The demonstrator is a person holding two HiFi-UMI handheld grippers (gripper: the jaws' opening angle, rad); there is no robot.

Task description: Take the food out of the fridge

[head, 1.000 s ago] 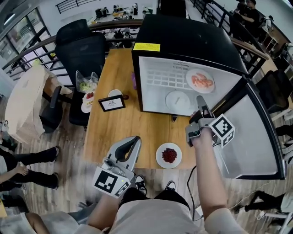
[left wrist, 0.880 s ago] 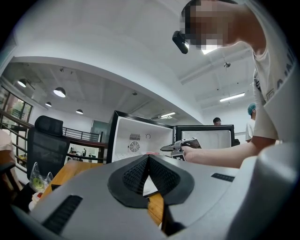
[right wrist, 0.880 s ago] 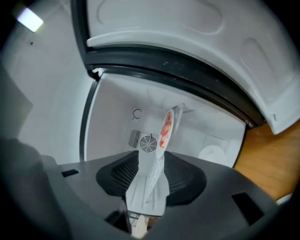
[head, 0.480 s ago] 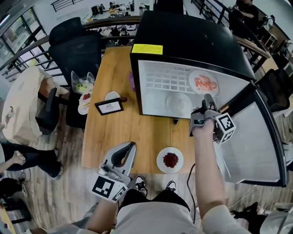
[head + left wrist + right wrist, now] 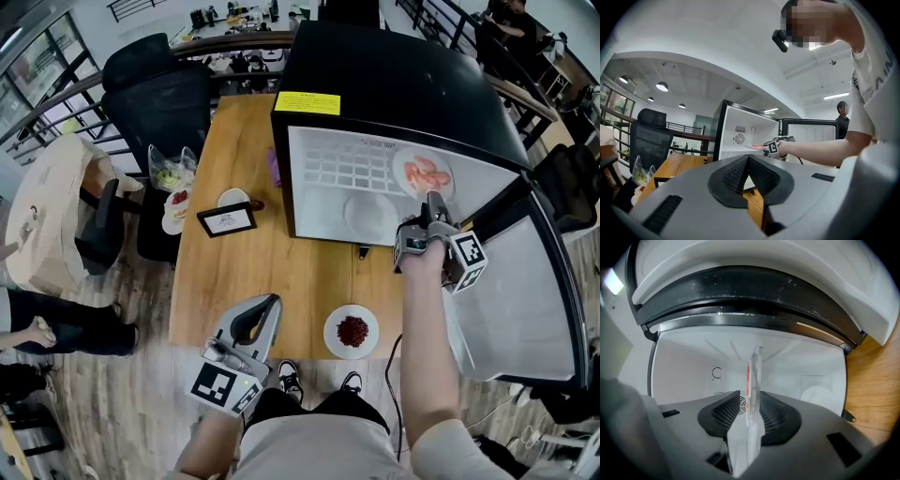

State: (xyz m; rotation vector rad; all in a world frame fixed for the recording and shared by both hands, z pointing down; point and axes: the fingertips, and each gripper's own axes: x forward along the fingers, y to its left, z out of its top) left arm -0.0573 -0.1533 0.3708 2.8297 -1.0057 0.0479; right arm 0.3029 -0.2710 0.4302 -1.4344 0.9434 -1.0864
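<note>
While our right gripper [image 5: 433, 201] reaches into the open fridge [image 5: 394, 84], its jaws, just now closing, straddle the rim of the shrimp plate [image 5: 424, 174] at the shelf's right end without clamping it; our left gripper [image 5: 270, 302], clenched empty, hovers at the table's [image 5: 244, 253] near edge.

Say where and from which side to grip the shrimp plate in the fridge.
Grip the shrimp plate by its near rim, level from the open front of the fridge: it lies flat on the shelf, its bare rim facing out.
</note>
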